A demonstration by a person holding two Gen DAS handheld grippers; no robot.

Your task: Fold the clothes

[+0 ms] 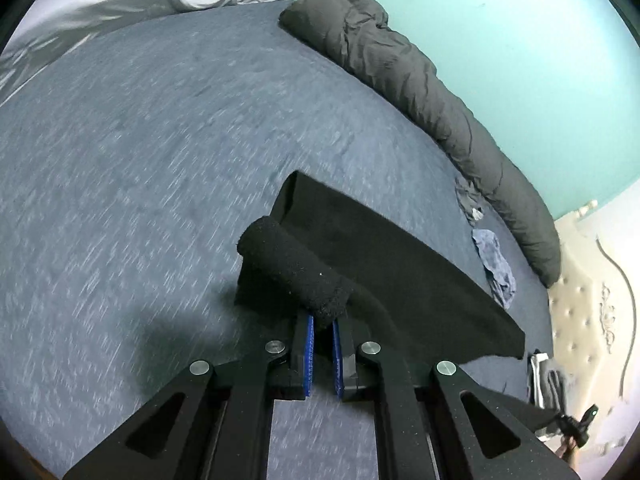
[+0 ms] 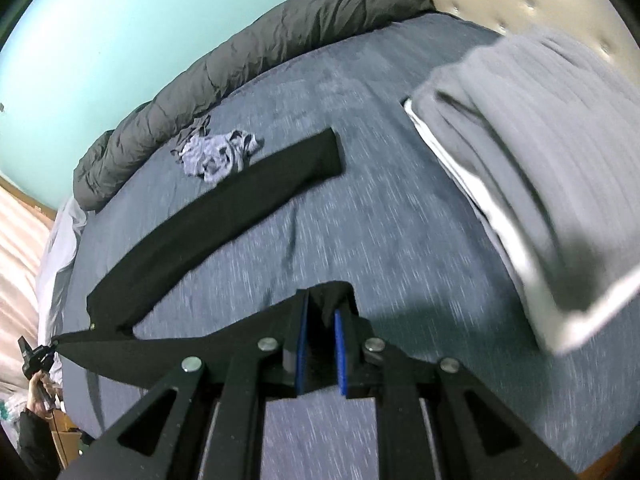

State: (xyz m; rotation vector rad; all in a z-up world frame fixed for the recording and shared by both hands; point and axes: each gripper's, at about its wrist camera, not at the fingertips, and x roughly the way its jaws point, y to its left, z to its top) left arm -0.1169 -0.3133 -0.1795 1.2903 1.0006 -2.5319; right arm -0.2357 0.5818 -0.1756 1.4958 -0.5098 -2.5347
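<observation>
Hidden parts: where the black garment point(image 1: 400, 280) passes under the left gripper point(image 1: 323, 320), its nearest edge is covered by the black arms and cannot be followed.
Blur: the blue-grey bed sheet point(image 1: 140, 160) is streaked in both views, so its weave is hard to make out.
Left gripper: the blue pads are seen pressed onto a rolled, fuzzy end of the black garment — the roll sticks out forward between the fingers.
Right gripper point(image 2: 322, 320): a bunched corner of the same black cloth is clamped between its blue pads, and a taut strip runs from there to the left.
Garment position: it is lifted partly above the sheet; one long flat leg-like band point(image 2: 224, 212) is stretched across the bed.
Crumpled cloth point(image 2: 218, 154): a small light blue-grey piece, wrinkled, lies just beside the band.
Dark grey duvet point(image 2: 224, 60): puffy, creased, rolled along the teal wall point(image 2: 100, 40).
Grey ribbed blanket point(image 2: 540, 140): folded, with a white edge — cut off at the right.
Hand point(image 2: 38, 394): seen at the frame edge, mostly cut off.
</observation>
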